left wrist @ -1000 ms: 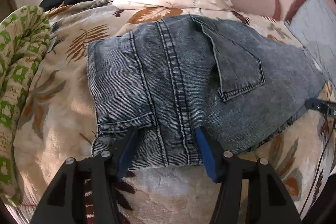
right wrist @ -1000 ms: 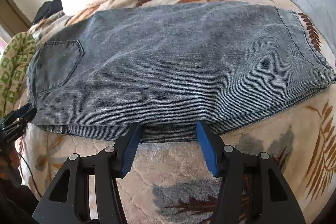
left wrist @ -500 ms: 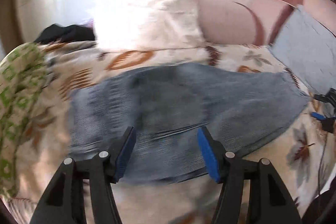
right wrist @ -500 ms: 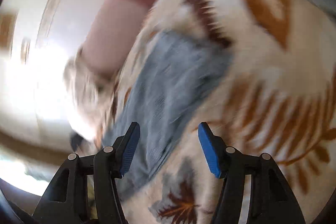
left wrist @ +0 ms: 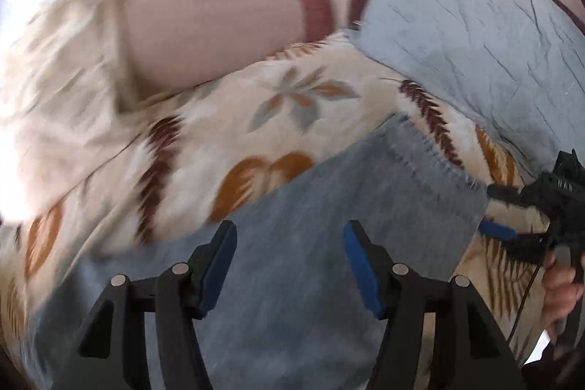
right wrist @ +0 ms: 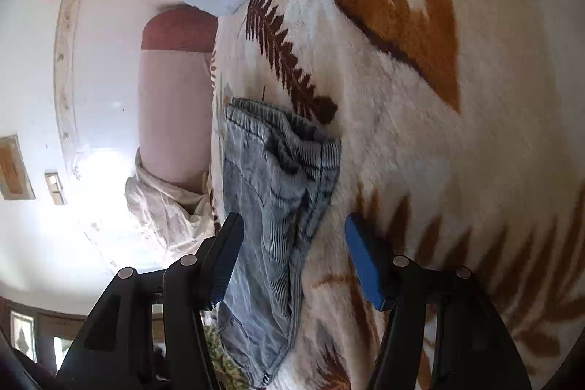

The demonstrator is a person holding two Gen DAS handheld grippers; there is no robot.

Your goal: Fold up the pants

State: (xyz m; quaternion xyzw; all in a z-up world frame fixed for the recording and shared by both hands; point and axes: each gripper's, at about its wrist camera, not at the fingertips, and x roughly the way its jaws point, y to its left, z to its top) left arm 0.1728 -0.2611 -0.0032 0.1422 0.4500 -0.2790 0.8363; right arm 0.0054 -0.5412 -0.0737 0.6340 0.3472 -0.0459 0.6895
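Left wrist view: the left tool point(left wrist: 289, 265) hangs with its blue-padded fingers spread wide, gripping nothing, above the faded blue denim pants point(left wrist: 310, 243). The pants lie flat on a cream fleece blanket printed with brown and orange leaves point(left wrist: 226, 119) that covers the bed. Their stitched hem reaches toward the right, where the right tool point(left wrist: 512, 225) sits just beside the hem corner; whether it touches the cloth cannot be told. Beyond the blanket lie a pink bolster with a maroon end band point(left wrist: 219, 21) and a pale blue quilted cover point(left wrist: 475, 24).

Right wrist view: the camera is rolled sideways. The right tool point(right wrist: 292, 262) is wide open and empty, its fingers either side of the pants' point(right wrist: 270, 192) rumpled hem end. The pants rest on the blanket point(right wrist: 420, 134), with the bolster point(right wrist: 172, 105) beyond them.
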